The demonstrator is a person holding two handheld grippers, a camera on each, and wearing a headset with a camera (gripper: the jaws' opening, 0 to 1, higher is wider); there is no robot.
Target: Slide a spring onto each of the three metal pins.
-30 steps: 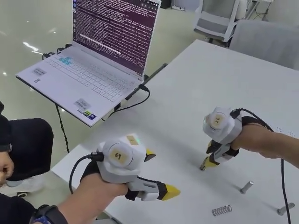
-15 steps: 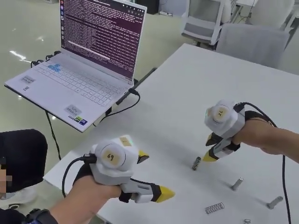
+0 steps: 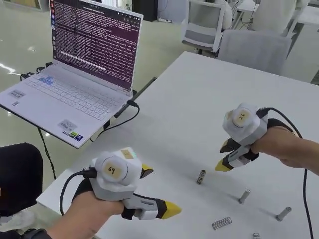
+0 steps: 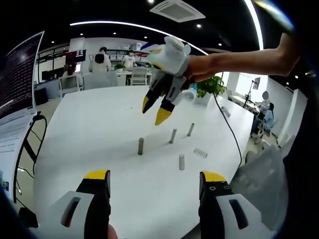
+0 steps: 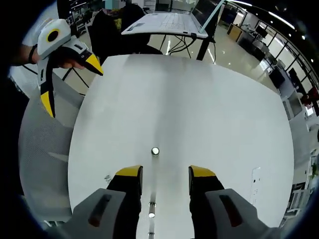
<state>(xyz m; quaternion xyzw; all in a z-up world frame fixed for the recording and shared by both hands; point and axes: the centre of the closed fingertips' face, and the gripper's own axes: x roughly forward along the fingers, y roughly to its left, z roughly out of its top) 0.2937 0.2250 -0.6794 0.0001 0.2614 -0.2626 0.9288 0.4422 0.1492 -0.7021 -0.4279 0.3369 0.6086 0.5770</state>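
Note:
A short metal pin stands on the white table with a spring around it. In the right gripper view that pin appears from above, just ahead of the jaws. Two bare pins stand to its right. A loose spring lies near the table's front edge, a second spring beside it. My right gripper hangs open above and right of the sprung pin, holding nothing. My left gripper is open and empty at the front left. The left gripper view shows the sprung pin, the bare pins and the right gripper.
An open laptop sits on a stand left of the table, its cable trailing onto the table's left edge. Office chairs stand behind the far edge. A cable runs from my right gripper over the table.
My right gripper, down at the sprung pin a second ago, has lifted up and away to the right, leaving the spring on the pin. The head camera has shifted.

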